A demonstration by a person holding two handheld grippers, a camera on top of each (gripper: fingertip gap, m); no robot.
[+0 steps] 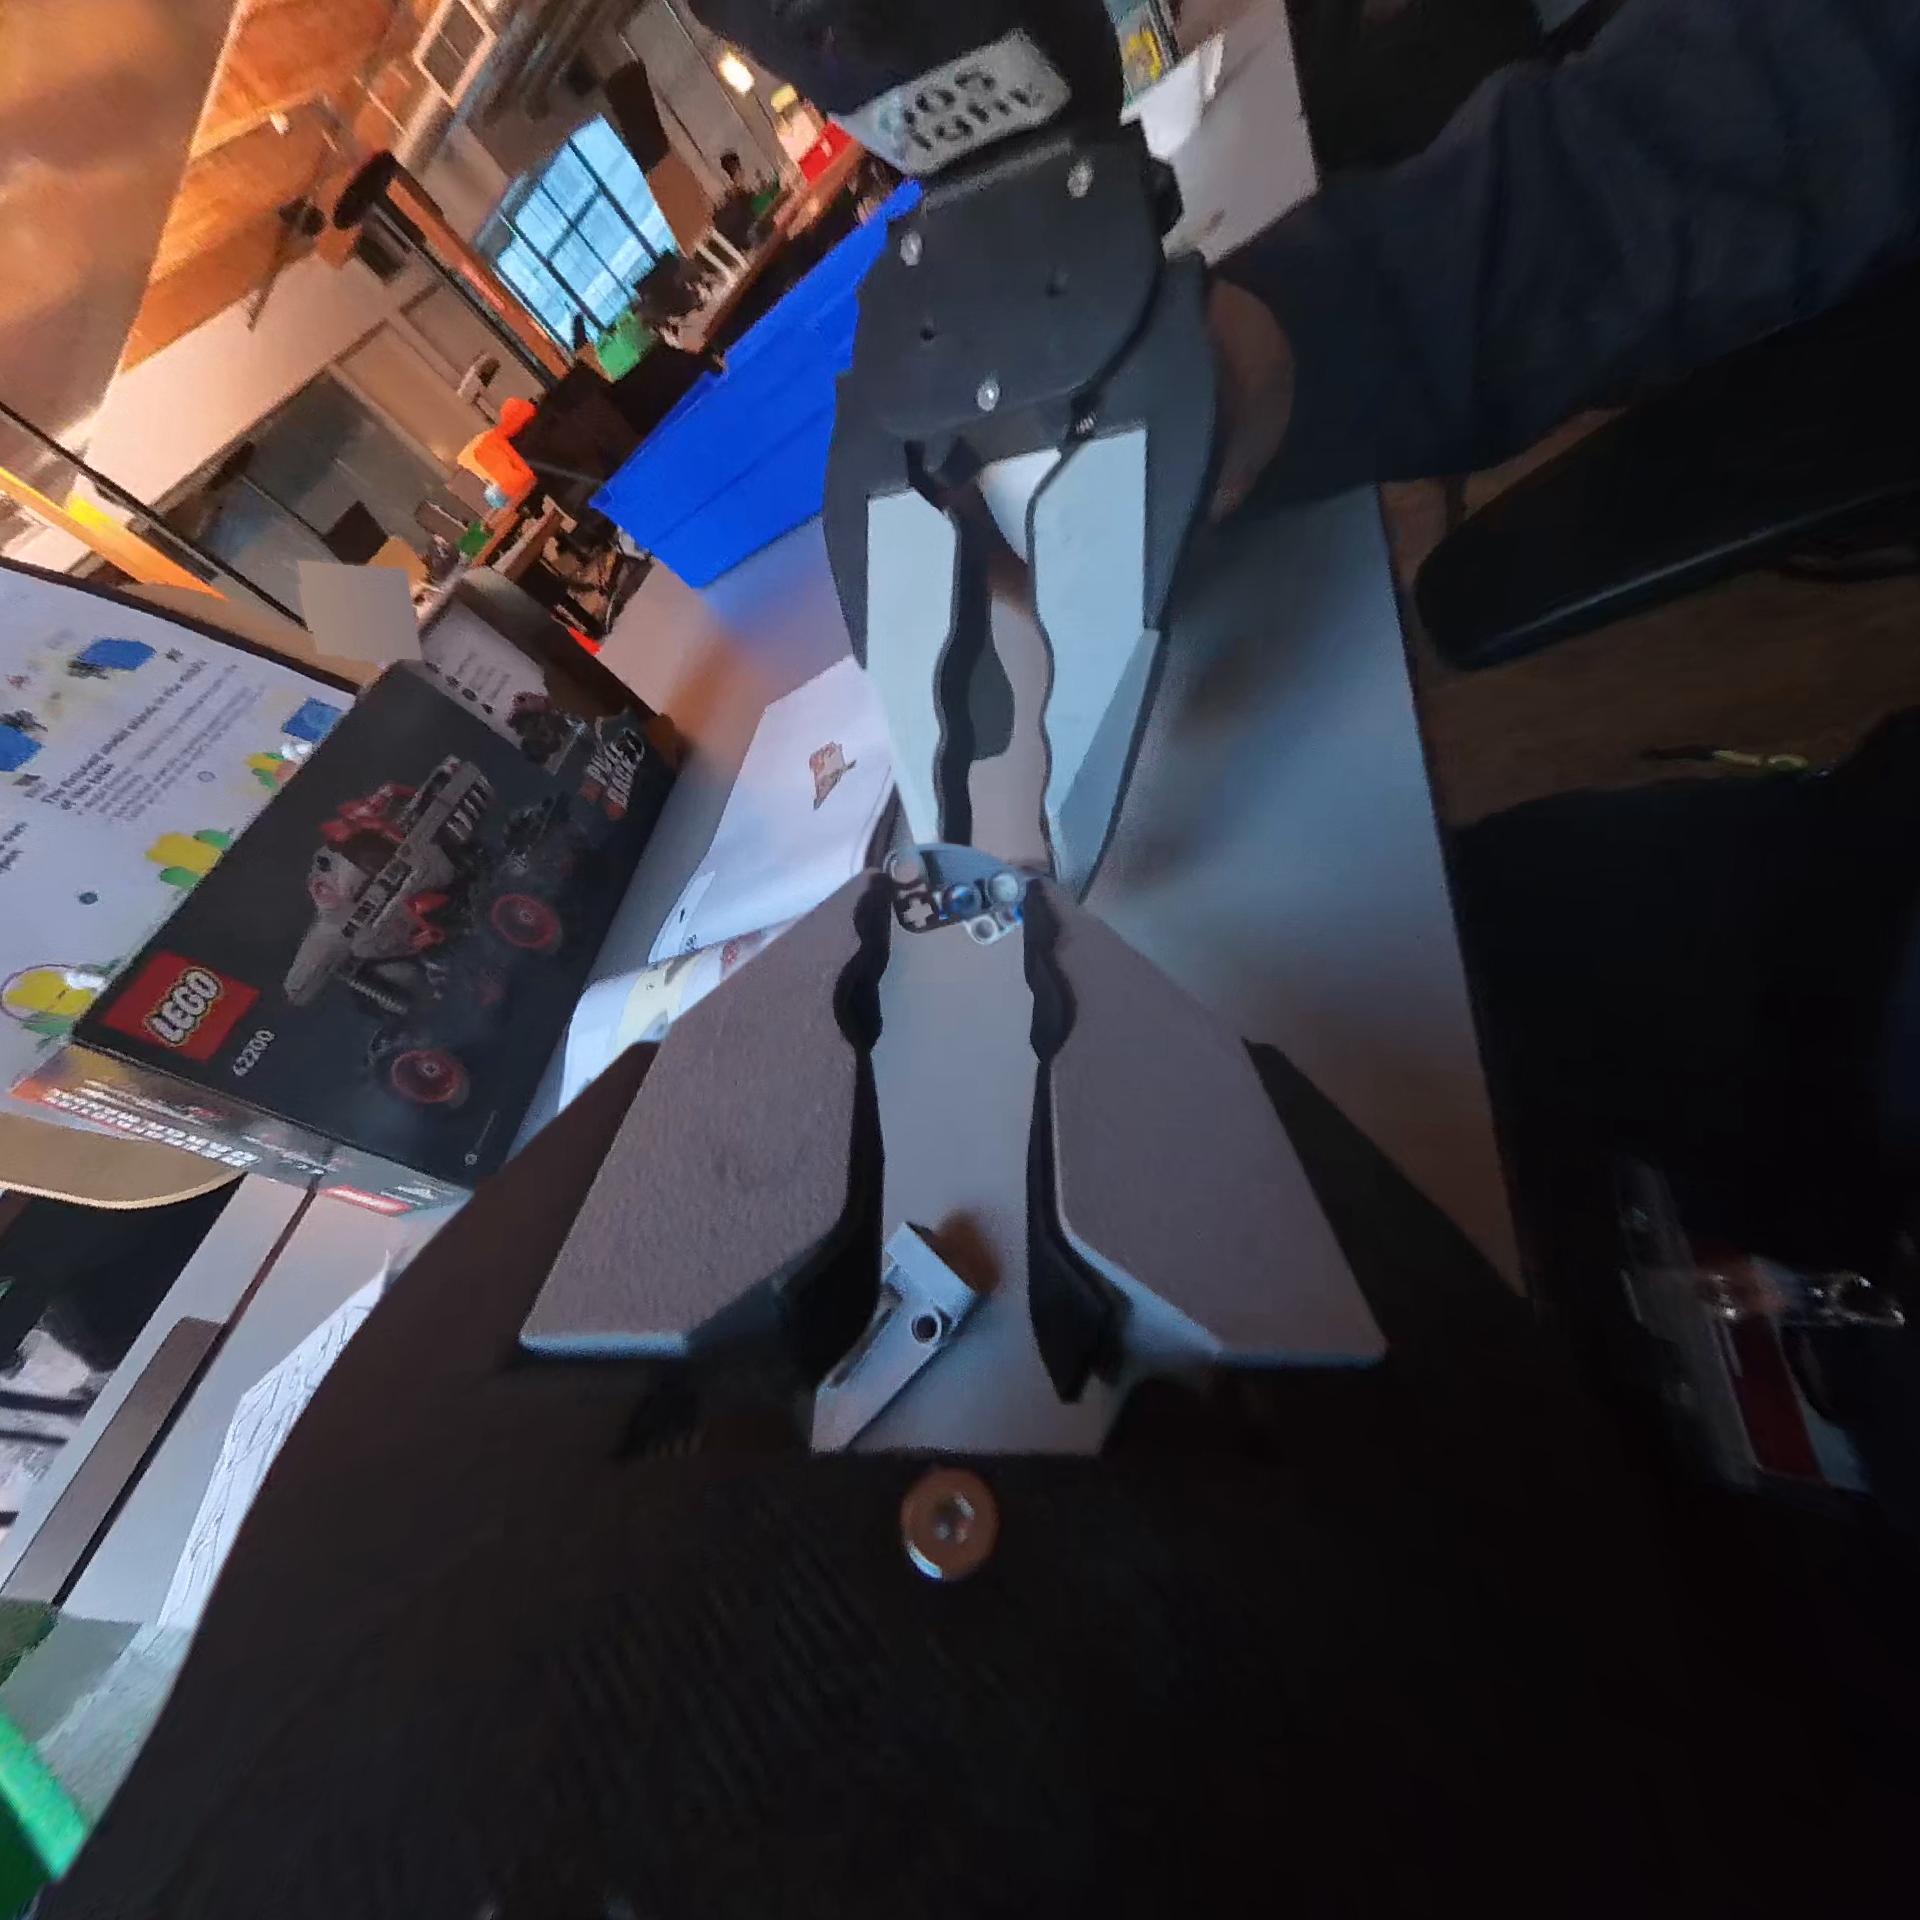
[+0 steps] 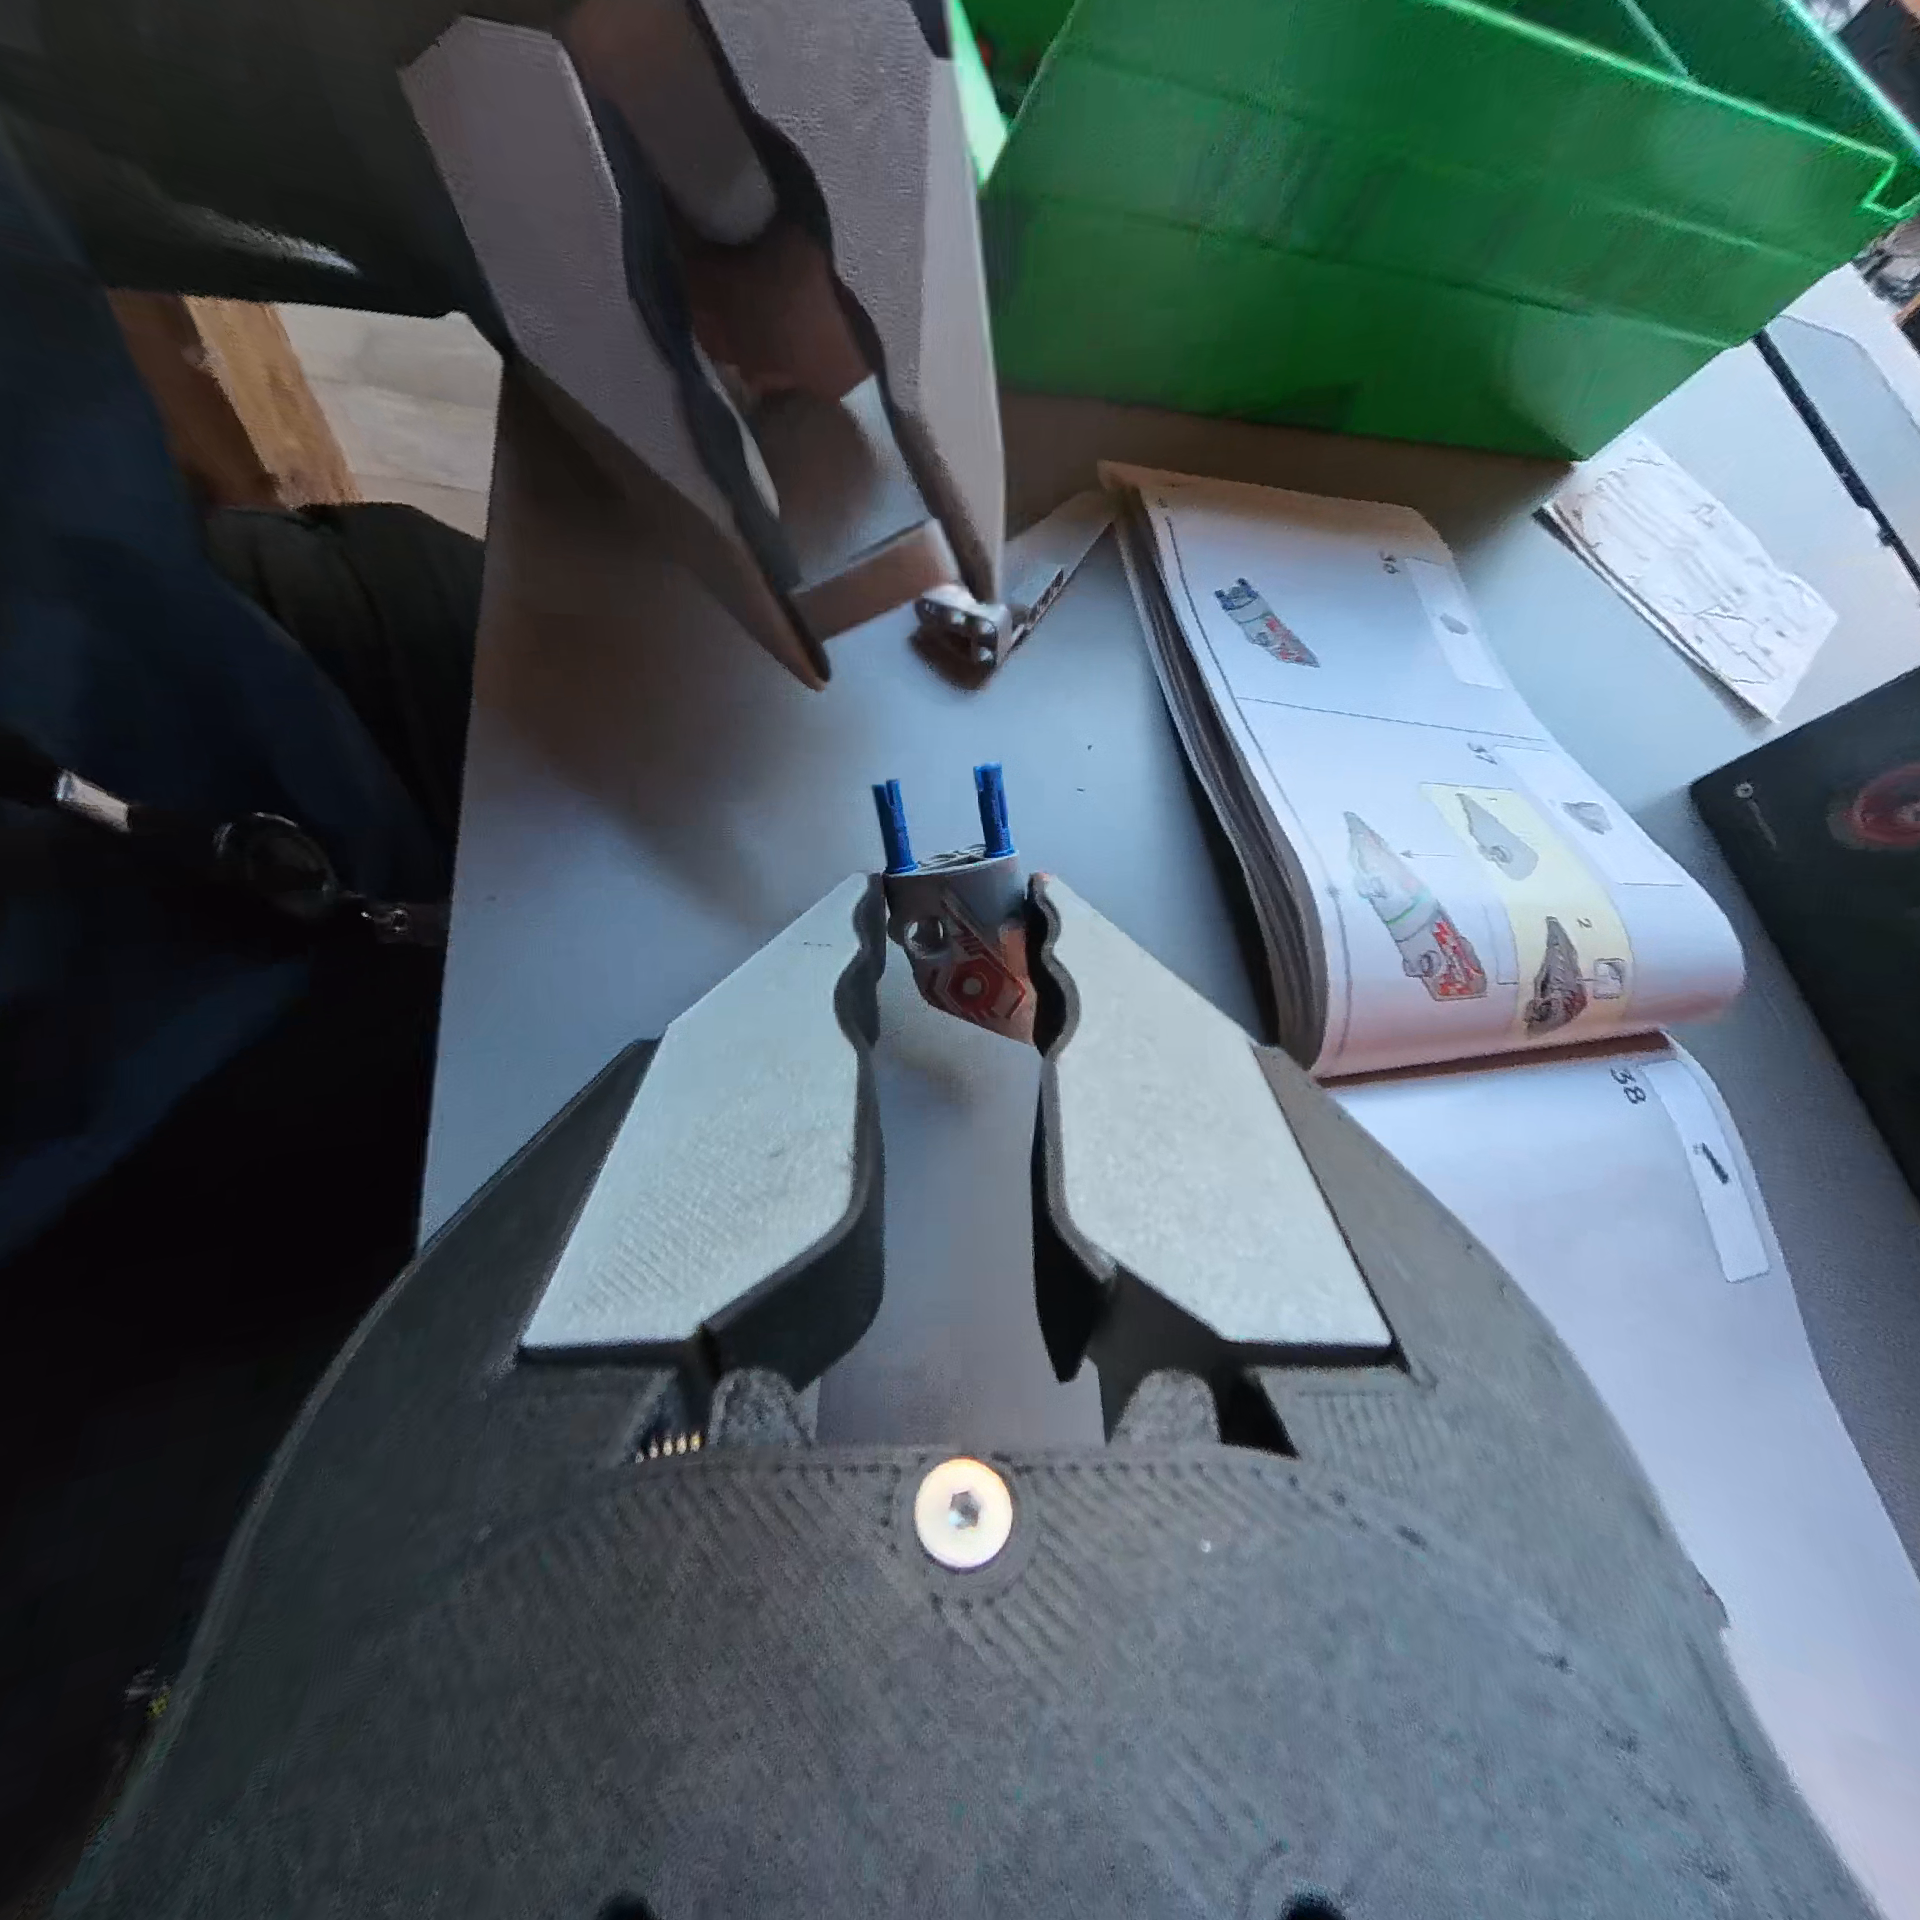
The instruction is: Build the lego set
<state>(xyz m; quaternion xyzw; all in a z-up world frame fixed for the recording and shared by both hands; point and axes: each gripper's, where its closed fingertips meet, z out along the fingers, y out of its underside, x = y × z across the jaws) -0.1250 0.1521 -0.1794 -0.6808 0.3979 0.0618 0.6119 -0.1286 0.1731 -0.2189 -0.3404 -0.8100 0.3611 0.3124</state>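
The right tongs [image 2: 956, 925] pinch a grey-red piece [image 2: 961, 951] above the table [image 2: 623, 831], its blue pins [image 2: 940, 816] facing the open, empty left tongs [image 2: 894, 634]; that shallow tip grip could twist loose under pressing.

Left wrist view: dim, underexposed foreground; daylight from distant window [image 1: 582, 234]; warm cast; motion blur; fisheye bending at edges. Right wrist view: brighter, even; green bin [image 2: 1403, 208] smeared.

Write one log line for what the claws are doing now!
right claw: shut on piece with blue pins | left claw: open, facing it | manual: open
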